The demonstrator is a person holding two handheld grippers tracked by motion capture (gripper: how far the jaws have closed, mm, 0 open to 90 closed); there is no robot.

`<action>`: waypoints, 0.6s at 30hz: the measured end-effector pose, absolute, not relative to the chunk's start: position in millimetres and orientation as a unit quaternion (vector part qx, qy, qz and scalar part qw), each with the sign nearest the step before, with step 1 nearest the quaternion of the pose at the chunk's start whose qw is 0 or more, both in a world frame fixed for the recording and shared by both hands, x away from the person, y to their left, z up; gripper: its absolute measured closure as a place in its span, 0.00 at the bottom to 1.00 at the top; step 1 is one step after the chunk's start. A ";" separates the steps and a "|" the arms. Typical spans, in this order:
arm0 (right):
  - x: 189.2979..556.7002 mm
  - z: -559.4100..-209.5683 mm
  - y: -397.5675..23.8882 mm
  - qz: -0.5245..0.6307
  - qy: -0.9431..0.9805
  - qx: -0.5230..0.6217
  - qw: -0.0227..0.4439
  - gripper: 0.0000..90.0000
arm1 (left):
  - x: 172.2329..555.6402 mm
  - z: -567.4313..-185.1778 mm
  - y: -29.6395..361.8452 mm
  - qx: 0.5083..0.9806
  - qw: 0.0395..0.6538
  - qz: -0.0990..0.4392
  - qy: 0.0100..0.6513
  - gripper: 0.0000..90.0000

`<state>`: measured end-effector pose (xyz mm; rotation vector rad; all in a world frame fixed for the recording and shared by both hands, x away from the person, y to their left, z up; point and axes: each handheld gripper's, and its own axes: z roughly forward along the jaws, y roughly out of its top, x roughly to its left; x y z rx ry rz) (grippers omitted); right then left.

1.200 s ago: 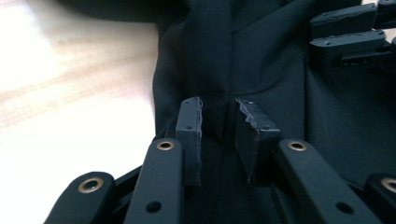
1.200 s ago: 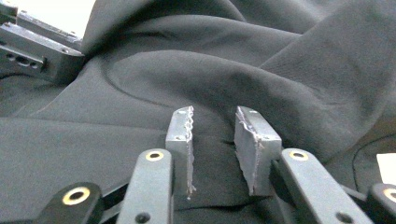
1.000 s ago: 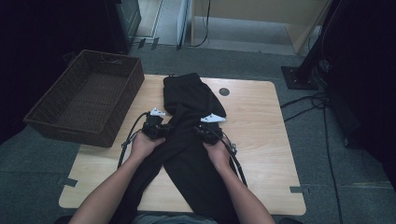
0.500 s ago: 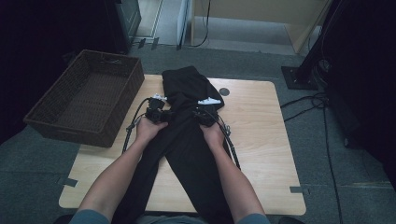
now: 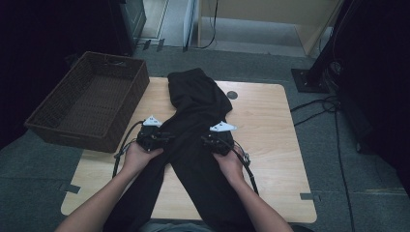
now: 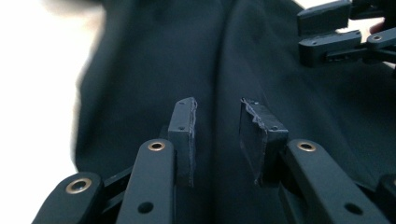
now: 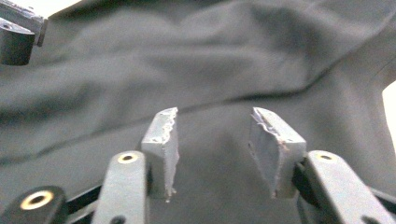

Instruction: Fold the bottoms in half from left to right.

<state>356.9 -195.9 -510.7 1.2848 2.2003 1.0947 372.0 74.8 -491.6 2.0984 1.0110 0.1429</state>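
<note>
A black garment (image 5: 198,104), long like trousers, lies lengthwise down the wooden table (image 5: 270,125), its far end bunched. My left gripper (image 5: 167,137) rests at the garment's left edge and my right gripper (image 5: 207,141) at its right edge, facing each other across it. In the left gripper view the left gripper (image 6: 217,105) is open over the black garment (image 6: 154,60); its jaws have just been opening, with nothing pinched between them. In the right gripper view the right gripper (image 7: 215,114) is open too, its jaws just opened wider, and bare cloth (image 7: 210,60) lies beyond.
A dark wicker basket (image 5: 87,104) stands at the table's left side, empty inside. A small round dark disc (image 5: 232,94) lies beside the garment's far end. Cables (image 5: 333,104) run over the floor at the right. Bare wood shows right of the garment.
Both hands went up the table over the garment half a second ago and have since drawn back toward the near edge. The garment stays flat on the table.
</note>
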 end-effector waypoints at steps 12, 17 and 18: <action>373.7 -521.2 -180.5 0.375 0.782 0.456 0.200 0.62 | 390.7 -510.0 59.1 0.819 0.378 0.089 0.423 0.74; 402.0 -521.0 -176.1 0.372 0.771 0.474 0.205 0.66 | 412.9 -511.2 53.3 0.808 0.381 0.098 0.438 0.76; 408.3 -520.9 -175.2 0.373 0.770 0.477 0.204 0.67 | 417.5 -511.2 52.3 0.807 0.381 0.099 0.441 0.76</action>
